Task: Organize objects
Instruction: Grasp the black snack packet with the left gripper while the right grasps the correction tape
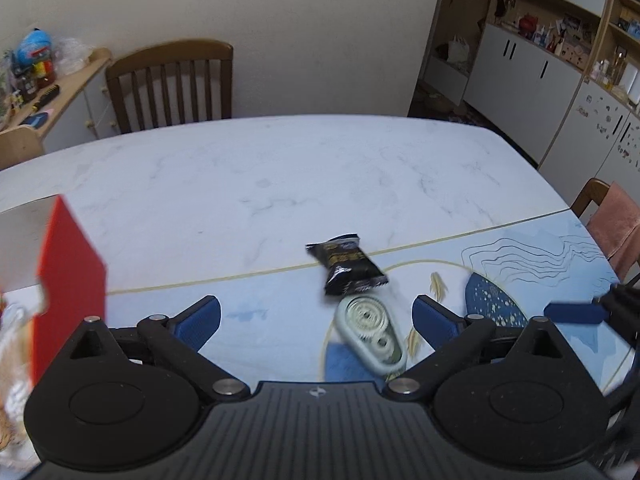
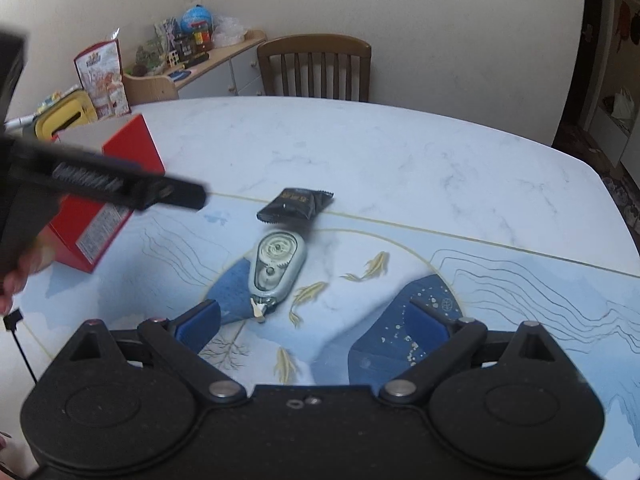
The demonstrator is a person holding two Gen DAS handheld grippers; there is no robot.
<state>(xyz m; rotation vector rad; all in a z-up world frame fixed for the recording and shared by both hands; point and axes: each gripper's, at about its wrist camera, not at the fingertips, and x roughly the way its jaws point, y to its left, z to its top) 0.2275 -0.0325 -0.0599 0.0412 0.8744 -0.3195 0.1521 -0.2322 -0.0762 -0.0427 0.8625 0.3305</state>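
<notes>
Both sets of fingers (image 1: 316, 316) (image 2: 314, 320) are wide open, holding nothing, ready to grab the tape roller (image 2: 276, 264) on the counter (image 2: 400, 152).

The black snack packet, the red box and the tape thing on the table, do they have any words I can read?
Nothing can be read for sure.
Black snack packet: gold print and a small round badge, too blurred to read.
Red box: a white label with tiny print on its side, too small to read.
Correction tape: no words show, only gears inside.
Red bag behind the table: big print, too blurred to read.
</notes>
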